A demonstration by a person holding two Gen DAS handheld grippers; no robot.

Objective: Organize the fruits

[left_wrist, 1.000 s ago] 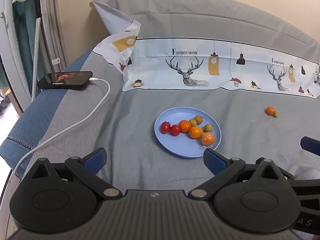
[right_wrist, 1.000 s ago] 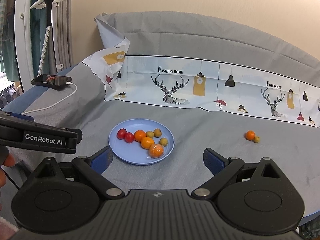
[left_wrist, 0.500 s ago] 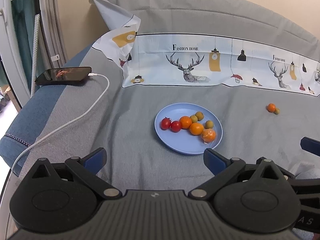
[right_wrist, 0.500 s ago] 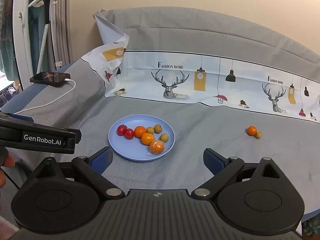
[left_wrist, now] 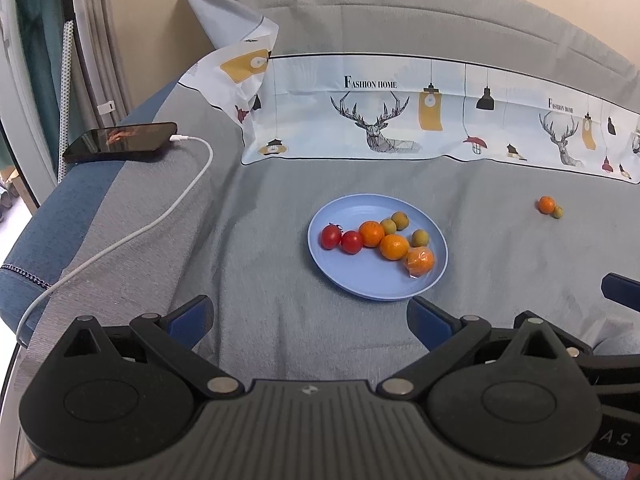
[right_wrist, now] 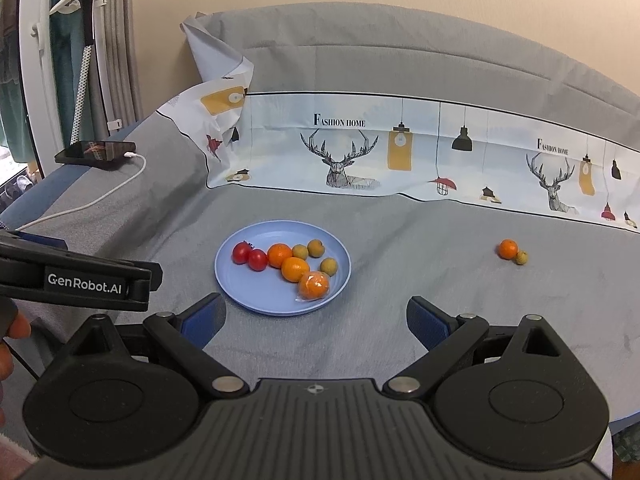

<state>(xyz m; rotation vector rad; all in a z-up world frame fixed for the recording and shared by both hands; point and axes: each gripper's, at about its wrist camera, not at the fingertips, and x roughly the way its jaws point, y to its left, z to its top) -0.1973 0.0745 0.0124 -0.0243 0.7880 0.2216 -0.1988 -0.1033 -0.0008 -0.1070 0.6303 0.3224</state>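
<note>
Two handheld grippers, side by side and level, both aimed forward. Left gripper [left_wrist: 310,316]: blue-padded fingers [left_wrist: 192,316] spread wide, nothing between them, black linkage arms splayed over the round pivot housings. Right gripper [right_wrist: 316,316]: same pose, fingers [right_wrist: 426,318] wide apart and empty. From the right wrist view, the left gripper's black body [right_wrist: 76,276] at the left edge, lettered GenRobot.AI, with part of a hand [right_wrist: 10,344] curled beneath it, probably wrapped round the handle, though mostly cut off. From the left wrist view, one blue fingertip [left_wrist: 622,296] of the right gripper at the far right edge.
</note>
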